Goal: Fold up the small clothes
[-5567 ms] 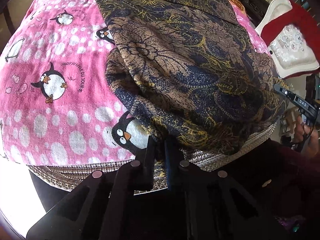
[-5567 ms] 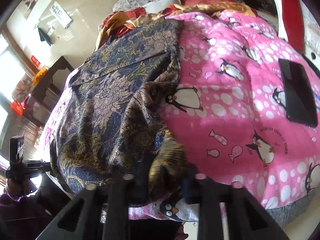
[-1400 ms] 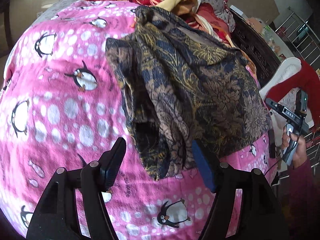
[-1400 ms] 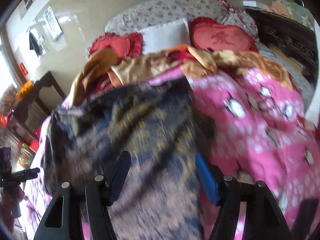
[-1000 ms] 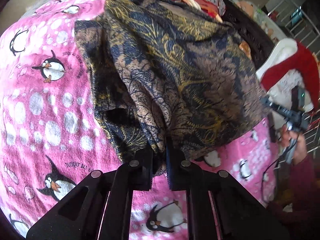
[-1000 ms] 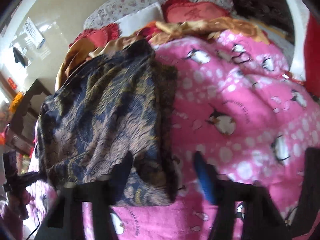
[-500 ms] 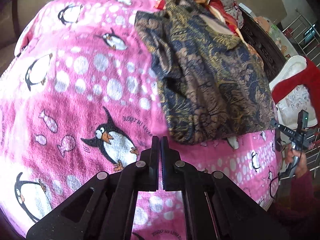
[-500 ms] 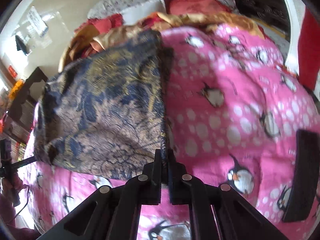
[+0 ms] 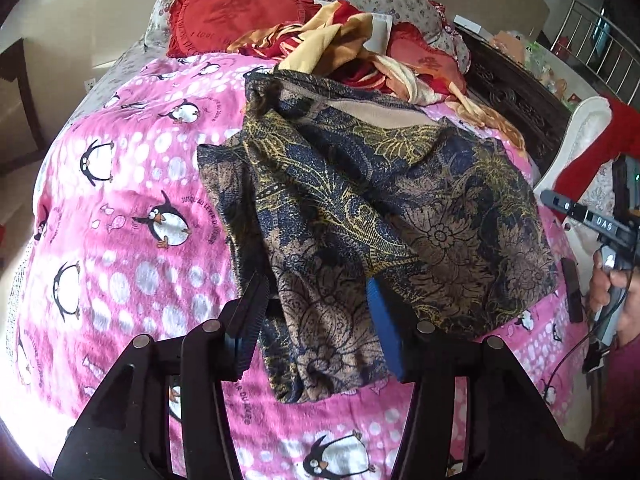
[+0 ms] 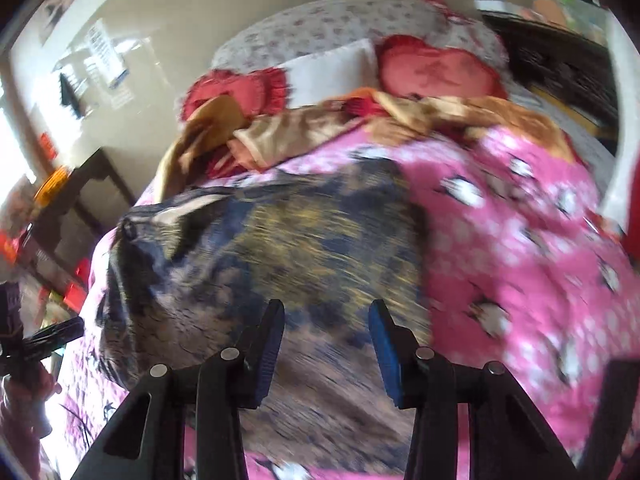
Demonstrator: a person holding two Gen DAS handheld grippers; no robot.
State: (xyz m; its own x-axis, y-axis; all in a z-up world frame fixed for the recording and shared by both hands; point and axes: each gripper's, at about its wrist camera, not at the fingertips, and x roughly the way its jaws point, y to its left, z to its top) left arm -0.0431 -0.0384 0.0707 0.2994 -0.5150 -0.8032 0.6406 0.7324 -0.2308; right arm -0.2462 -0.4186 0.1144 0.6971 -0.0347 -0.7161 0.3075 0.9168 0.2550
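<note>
The patterned garment (image 9: 360, 216), a dark blue, gold and brown floral piece, lay spread on the pink penguin blanket (image 9: 120, 200) of the bed, with a narrower flap hanging toward the camera and a broader folded body off to its right. Half a second earlier both claws had been pinched shut at the cloth's near edge; now the left claw (image 9: 316, 320) stood wide open, its two fingers straddling the near flap without clasping it, and the right claw (image 10: 324, 340) was likewise spread apart above the fabric, holding nothing. That view was smeared with motion blur, so whether the right fingers touched the cloth could not be told. The release suggested that one fold had just been laid down and let go: the garment now rested on its own, doubled over along its length but still lumpy, with the near flap sticking out past the main body. In my judgement the folding was only partly done, and the next grasp would probably need to take that loose flap. A heap of red and gold bedding (image 9: 360, 40) sat just beyond the garment's far edge.
</note>
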